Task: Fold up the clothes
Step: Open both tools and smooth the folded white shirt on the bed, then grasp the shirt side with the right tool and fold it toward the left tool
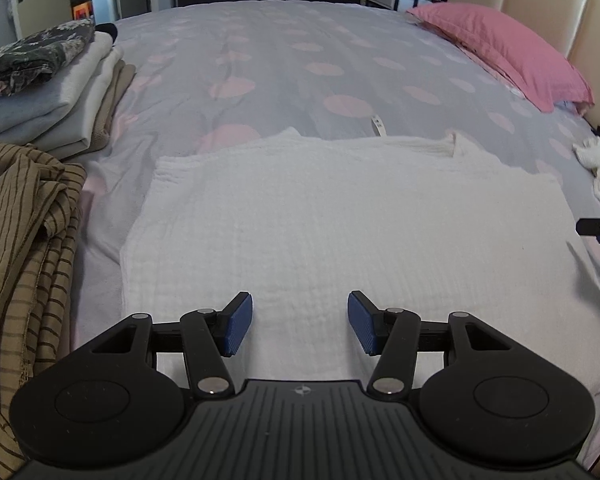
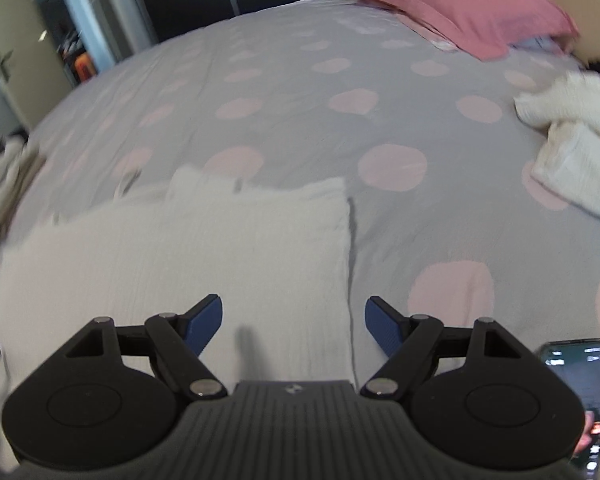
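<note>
A white crinkle-textured garment lies flat on the bed, folded into a rough rectangle; it also shows in the right wrist view. My left gripper is open and empty, hovering over the garment's near part. My right gripper is open and empty, over the garment's right edge; one of its fingers shows at the right border of the left wrist view. A crumpled white garment lies to the right on the bed.
The bed has a grey cover with pink dots. A stack of folded clothes and a striped tan pile sit on the left. A pink pillow lies at the headboard. A lit phone lies lower right.
</note>
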Tool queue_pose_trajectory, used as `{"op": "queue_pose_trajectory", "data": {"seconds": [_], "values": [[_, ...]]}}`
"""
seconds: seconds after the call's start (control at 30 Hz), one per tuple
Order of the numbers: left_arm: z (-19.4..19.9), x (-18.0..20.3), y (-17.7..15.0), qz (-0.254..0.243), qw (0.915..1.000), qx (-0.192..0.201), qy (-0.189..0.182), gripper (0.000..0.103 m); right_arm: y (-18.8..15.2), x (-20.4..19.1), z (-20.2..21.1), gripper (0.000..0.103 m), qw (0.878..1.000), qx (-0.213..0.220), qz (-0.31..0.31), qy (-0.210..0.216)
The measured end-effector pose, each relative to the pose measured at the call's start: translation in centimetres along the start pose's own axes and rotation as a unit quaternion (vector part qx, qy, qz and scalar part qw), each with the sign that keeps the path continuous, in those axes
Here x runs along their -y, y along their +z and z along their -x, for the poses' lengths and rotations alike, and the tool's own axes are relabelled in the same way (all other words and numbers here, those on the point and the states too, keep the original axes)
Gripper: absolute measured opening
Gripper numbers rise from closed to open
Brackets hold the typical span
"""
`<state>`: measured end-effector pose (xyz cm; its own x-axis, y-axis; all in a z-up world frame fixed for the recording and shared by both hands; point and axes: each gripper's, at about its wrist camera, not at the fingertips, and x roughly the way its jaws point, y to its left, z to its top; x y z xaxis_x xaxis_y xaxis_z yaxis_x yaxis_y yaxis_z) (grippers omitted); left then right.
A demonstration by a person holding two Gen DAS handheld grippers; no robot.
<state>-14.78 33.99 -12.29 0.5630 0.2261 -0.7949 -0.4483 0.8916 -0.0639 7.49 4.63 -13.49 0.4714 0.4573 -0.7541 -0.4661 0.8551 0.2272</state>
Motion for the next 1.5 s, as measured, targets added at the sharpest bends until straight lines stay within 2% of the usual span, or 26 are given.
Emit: {"op": "queue_pose_trajectory", "data": {"seconds": [0.3,0.5,0.57,0.67,0.7,0.83,1.17,1.5], "values": [[-0.3,-0.1,0.1,-0.002,1.0,-0.004,0.004,0.051,0.9,0.5,-4.5,0.082,0.997,-0.005,-0.078,0.015],[-0.9,0.4,-0.1,-0.015,0.9998,-0.011,0.007,0.051,0.9,-2.1,-6.6,0.079,0.997,0.009,-0.067,0.031],[-1.2,0.4,-0.1,-0.017,0.9997,-0.013,0.009,0.051,0.7,-2.9,-7.2,0.074,0.999,0.011,-0.047,0.018],[-1.5,0.3,-0.1,-0.01,0.9998,-0.015,0.008,0.051,0.7,-3.2,-7.4,0.067,0.999,0.015,-0.031,0.015],[-1.6,0.2,0.0,-0.008,0.9998,-0.016,0.008,0.051,0.8,-3.3,-7.4,0.061,0.999,0.015,-0.028,0.016],[-1.7,0.1,0.1,-0.003,0.9998,-0.018,0.007,0.051,0.9,-3.9,-7.2,0.023,0.999,0.008,-0.015,0.031],[-0.5,-0.8,0.4,0.011,0.9999,-0.002,0.008,0.051,1.6,-7.0,-3.9,0.019,0.999,0.036,0.002,0.021],[1.7,-2.3,0.5,0.026,0.9993,0.025,0.001,0.051,1.6,-11.3,0.8,0.019,0.997,0.044,-0.005,0.064]]}}
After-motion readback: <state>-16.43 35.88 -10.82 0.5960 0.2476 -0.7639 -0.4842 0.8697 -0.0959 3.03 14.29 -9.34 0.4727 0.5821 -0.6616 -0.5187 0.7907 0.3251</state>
